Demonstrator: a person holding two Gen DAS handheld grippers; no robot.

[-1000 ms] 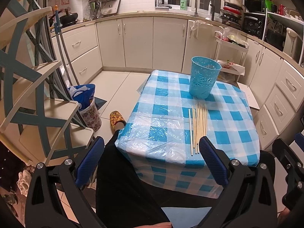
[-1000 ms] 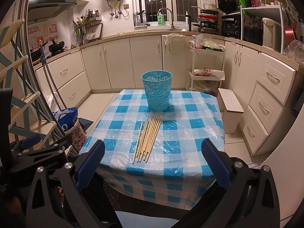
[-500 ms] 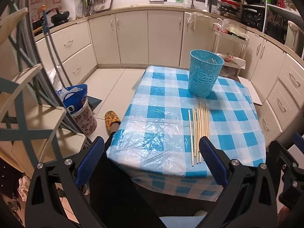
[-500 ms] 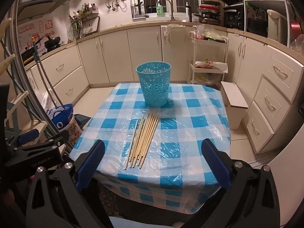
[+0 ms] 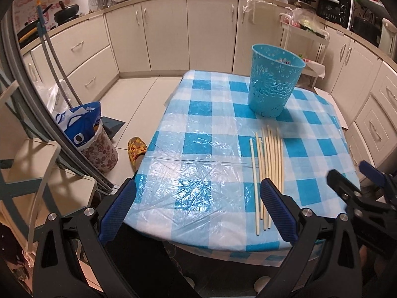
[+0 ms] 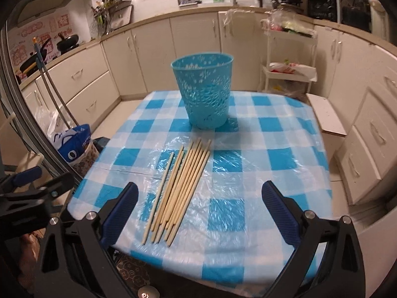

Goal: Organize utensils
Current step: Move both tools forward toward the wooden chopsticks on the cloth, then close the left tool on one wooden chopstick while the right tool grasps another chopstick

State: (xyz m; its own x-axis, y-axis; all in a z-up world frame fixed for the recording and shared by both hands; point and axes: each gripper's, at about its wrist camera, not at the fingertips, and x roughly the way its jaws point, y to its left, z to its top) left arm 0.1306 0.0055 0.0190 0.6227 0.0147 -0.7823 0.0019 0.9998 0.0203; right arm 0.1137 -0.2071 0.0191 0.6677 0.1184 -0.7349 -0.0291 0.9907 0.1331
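Observation:
Several wooden chopsticks [image 5: 269, 164] lie side by side on the blue checked tablecloth [image 5: 206, 134], near the table's front edge; they also show in the right wrist view [image 6: 182, 186]. A blue perforated basket [image 5: 274, 87] stands upright beyond them, also in the right wrist view [image 6: 204, 90]. My left gripper [image 5: 197, 207] is open and empty above the front edge, left of the chopsticks. My right gripper [image 6: 197, 209] is open and empty, with the chopsticks' near ends between its fingers. The right gripper also shows at the right in the left wrist view [image 5: 357, 188].
White kitchen cabinets [image 5: 168, 29] ring the room. A wooden folding frame [image 5: 29, 149] and a bin with a blue bag [image 5: 86, 134] stand left of the table. A white trolley [image 6: 290, 72] and a low stool [image 6: 325, 114] stand to the right.
Both grippers have moved forward and down towards the table. The chopsticks and basket look larger and nearer. Both grippers stay open.

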